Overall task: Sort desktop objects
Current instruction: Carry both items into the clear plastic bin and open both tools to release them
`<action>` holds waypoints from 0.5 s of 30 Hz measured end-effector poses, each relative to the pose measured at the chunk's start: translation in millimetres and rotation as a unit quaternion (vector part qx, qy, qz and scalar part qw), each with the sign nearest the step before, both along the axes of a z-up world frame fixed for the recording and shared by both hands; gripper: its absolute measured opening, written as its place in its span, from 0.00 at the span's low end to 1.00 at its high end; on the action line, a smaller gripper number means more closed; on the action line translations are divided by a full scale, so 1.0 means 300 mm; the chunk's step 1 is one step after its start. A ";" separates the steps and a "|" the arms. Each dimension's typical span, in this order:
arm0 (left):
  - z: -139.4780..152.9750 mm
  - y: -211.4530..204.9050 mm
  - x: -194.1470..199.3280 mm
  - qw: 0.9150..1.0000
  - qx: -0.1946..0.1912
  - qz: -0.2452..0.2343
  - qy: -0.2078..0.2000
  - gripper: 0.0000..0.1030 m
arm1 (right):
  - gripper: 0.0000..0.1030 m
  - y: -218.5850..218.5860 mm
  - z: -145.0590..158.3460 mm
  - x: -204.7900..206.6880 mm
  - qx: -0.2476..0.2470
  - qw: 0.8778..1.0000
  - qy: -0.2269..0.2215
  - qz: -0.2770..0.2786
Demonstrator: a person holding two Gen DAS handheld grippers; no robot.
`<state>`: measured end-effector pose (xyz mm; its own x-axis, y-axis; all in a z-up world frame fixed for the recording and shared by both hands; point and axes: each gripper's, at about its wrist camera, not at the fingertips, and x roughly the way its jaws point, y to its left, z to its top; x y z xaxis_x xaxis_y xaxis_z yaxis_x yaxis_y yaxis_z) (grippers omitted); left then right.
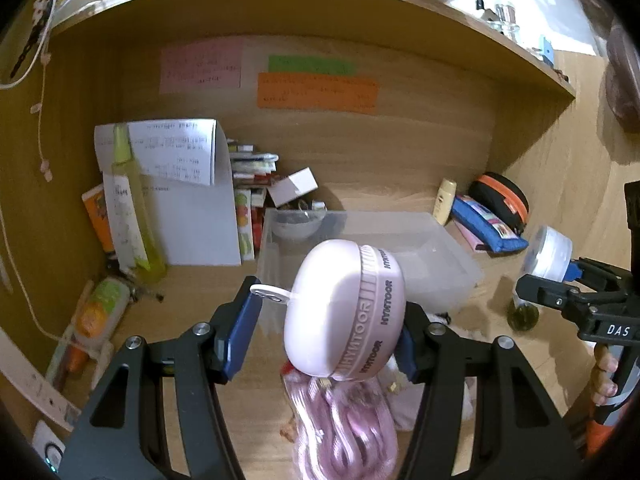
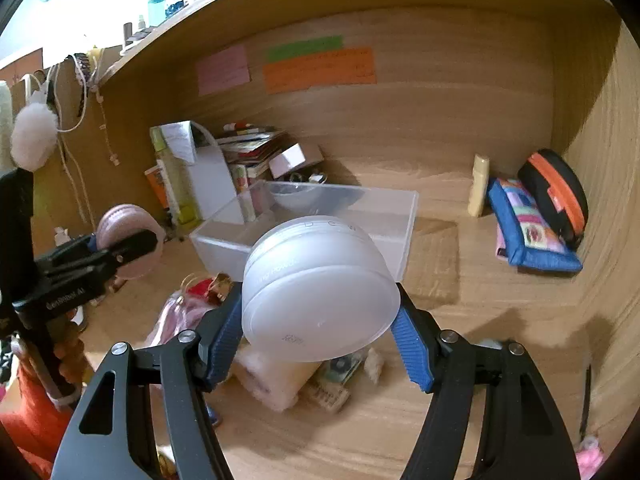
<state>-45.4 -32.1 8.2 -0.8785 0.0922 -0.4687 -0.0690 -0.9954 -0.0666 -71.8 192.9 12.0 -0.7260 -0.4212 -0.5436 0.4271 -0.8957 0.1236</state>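
Observation:
My left gripper (image 1: pixel 326 320) is shut on a pink round case (image 1: pixel 344 312) with HYNTOOR lettering, held above the desk in front of the clear plastic bin (image 1: pixel 448 264). It also shows in the right wrist view (image 2: pixel 124 236). My right gripper (image 2: pixel 318 320) is shut on a frosted white round jar (image 2: pixel 320 292), held in front of the bin (image 2: pixel 404 216). The jar also shows in the left wrist view (image 1: pixel 550 254), right of the bin.
A clear bowl (image 1: pixel 298 224) sits in the bin's far left corner. Pink cable bag (image 1: pixel 344 420) and small items lie on the desk below. Papers, bottles and books stand at back left. A blue pouch (image 2: pixel 532 240), black-orange case (image 2: pixel 556 192) and small tube (image 2: pixel 478 186) sit at right.

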 end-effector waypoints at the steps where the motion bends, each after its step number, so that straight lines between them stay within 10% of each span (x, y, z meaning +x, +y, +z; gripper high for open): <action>1: 0.010 -0.006 -0.014 1.000 0.000 0.000 0.001 0.57 | 0.63 0.000 0.007 -0.013 0.002 1.000 0.003 -0.002; 15: 0.044 -0.030 -0.224 1.000 -0.004 -0.008 -0.022 0.57 | 0.63 -0.028 0.046 -0.215 0.012 1.000 0.001 -0.015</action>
